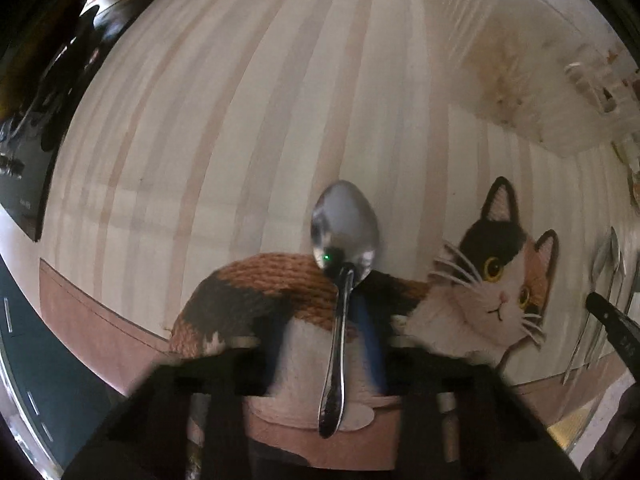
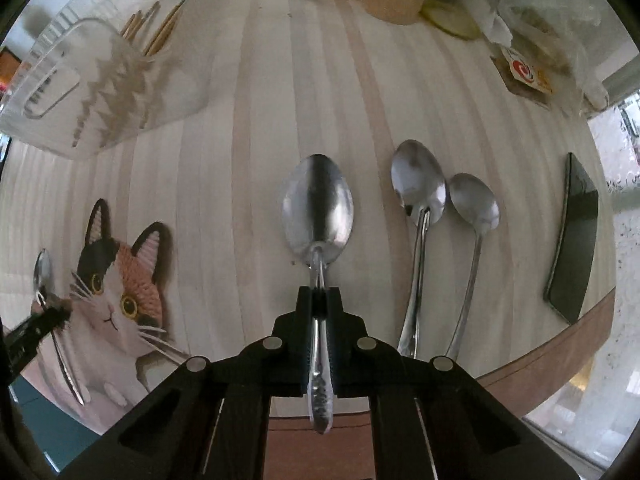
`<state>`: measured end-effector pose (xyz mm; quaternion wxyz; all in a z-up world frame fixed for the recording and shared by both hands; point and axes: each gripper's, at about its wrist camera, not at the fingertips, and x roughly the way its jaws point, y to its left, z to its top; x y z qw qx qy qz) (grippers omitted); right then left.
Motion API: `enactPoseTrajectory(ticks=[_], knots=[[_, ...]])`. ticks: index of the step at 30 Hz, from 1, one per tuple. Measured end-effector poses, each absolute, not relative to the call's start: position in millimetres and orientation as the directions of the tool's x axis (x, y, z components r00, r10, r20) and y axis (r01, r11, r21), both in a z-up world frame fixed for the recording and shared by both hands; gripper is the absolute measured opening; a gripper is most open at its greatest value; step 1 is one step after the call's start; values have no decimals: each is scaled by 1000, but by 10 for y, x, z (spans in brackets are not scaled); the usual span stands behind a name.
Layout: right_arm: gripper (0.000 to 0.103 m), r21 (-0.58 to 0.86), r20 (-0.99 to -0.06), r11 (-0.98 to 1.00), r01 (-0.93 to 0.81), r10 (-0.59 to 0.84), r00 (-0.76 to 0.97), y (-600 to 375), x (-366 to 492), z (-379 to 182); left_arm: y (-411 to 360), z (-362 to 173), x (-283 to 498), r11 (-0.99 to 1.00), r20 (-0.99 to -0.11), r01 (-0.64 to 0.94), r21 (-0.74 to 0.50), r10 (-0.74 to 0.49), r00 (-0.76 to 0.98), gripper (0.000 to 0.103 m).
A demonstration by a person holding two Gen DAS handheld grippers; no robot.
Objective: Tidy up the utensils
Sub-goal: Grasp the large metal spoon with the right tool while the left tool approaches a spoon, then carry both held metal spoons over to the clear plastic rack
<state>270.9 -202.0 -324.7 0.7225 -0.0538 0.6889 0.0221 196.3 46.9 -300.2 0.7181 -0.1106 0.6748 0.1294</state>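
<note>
The spoon (image 2: 318, 216) in the right claw (image 2: 319, 300) was thin, hard metal. It looked light and stiff, and also shiny and slippery. The right claw was pinching it on the thin neck just below the bowl, with the handle running back between the black fingers. That seemed a fair place to hold, but a smooth spoon might swing or slide if it was squeezed only a little.

The left claw (image 1: 320, 344) was pressed together on another spoon (image 1: 344, 236). That spoon lay with its bowl on the far side and its handle coming near, over the cat mat (image 1: 472, 280). The pads were blurry in that view, so the exact holding spot was hard to see.

Just to the right of the first spoon lay two more spoons (image 2: 418, 184), side by side on the striped tabletop (image 2: 240, 160), bowls touching or almost touching. They could get bumped. Farther right lay a dark flat slab (image 2: 576, 232) near the edge.

Far left stood a clear plastic holder (image 2: 100, 76) with wooden sticks in it, likely where spoons belonged. Bags and jars (image 2: 400, 4) crowded the far side.
</note>
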Motion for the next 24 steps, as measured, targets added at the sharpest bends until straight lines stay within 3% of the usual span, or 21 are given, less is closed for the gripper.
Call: enactPoseTrajectory(ticks=[13,24], knots=[[7,58,-995,997,-60,63,82,-2065,2448,-3001,418,-2858,1873,956,-992,-292,-10,28,125,3],[7,165,-966,985,-49,171,196,-2171,2660,-2290,461,-2192,1883,955,-962,-277,-105,-26,273,1]])
